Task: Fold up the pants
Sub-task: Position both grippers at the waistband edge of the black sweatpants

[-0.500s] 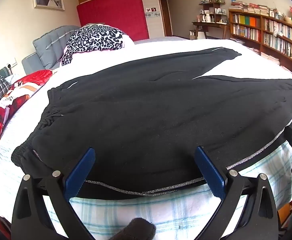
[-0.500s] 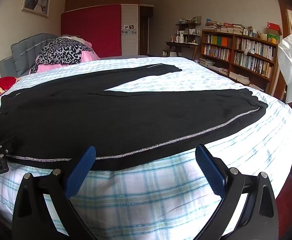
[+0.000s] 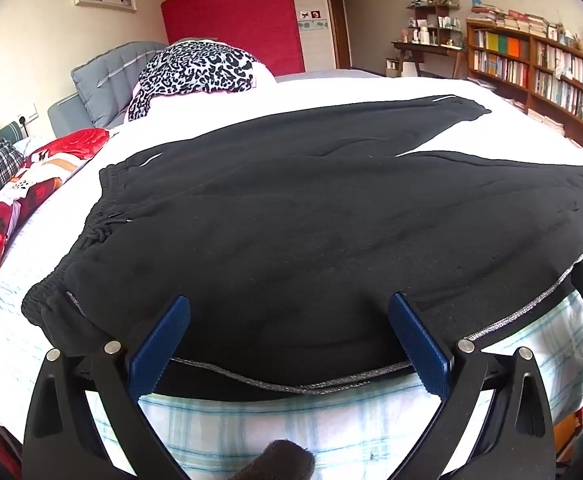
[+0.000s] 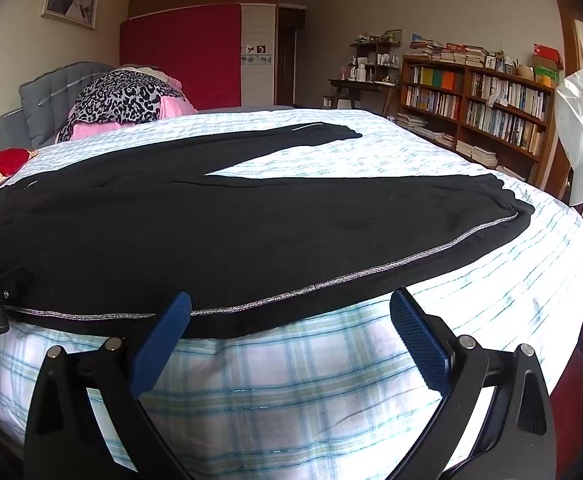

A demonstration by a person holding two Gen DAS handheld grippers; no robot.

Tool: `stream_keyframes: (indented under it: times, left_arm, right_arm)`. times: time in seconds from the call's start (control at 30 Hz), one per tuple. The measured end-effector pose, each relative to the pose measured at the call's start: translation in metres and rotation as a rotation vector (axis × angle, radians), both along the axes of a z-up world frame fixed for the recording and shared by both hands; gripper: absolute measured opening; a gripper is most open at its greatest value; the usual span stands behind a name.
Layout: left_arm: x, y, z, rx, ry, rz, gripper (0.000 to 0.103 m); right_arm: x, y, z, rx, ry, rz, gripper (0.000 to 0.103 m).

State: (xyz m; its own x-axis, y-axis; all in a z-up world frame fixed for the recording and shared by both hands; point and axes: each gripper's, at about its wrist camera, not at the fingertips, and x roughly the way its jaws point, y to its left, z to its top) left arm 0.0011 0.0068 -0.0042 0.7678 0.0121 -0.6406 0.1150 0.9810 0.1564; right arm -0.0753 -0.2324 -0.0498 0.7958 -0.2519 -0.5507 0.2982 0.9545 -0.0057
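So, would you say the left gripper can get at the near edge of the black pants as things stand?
Probably yes. The left gripper is open, and the hem of the black pants lies between its fingers at the edge of the bed, with nothing in the way.

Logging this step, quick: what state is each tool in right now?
Left tool: open, astride the near edge of the black pants, nothing held.
Right tool: open, empty.

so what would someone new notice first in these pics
The black pants spread flat across the bed, legs splayed toward the bookshelf, silver side stripe along the near edge. Next, both open blue-padded tools: the left tool at the waist end, the right tool by the near leg.
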Motion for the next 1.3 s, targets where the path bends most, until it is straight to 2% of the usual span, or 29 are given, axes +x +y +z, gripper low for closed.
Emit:
stream_keyframes:
  times: [0.13, 0.33, 0.47, 0.67, 0.87, 1.07, 1.3]
  left_arm:
    - [0.001, 0.003, 0.001, 0.012, -0.009, 0.026, 0.098]
    - [0.010, 0.008, -0.003, 0.003, 0.030, 0.047, 0.098]
    - [0.016, 0.013, -0.010, -0.038, 0.082, 0.063, 0.098]
    - [0.017, 0.015, -0.014, -0.049, 0.094, 0.067, 0.098]
    - [0.022, 0.028, -0.019, -0.142, 0.137, 0.054, 0.098]
    - [0.014, 0.026, -0.013, -0.119, 0.100, 0.016, 0.098]
    - [0.013, 0.028, 0.019, -0.107, 0.007, 0.009, 0.098]
  right_arm:
    - [0.002, -0.001, 0.001, -0.004, 0.004, -0.004, 0.100]
    - [0.005, -0.001, -0.001, 0.003, 0.014, -0.010, 0.100]
    - [0.008, -0.003, -0.004, 0.018, 0.022, -0.012, 0.100]
    - [0.009, -0.006, -0.004, 0.022, 0.026, -0.007, 0.100]
    - [0.010, -0.005, -0.003, 0.023, 0.024, -0.006, 0.100]
    - [0.011, -0.006, 0.000, 0.015, 0.014, -0.010, 0.100]
    - [0.019, -0.014, 0.019, 0.011, -0.021, -0.028, 0.100]
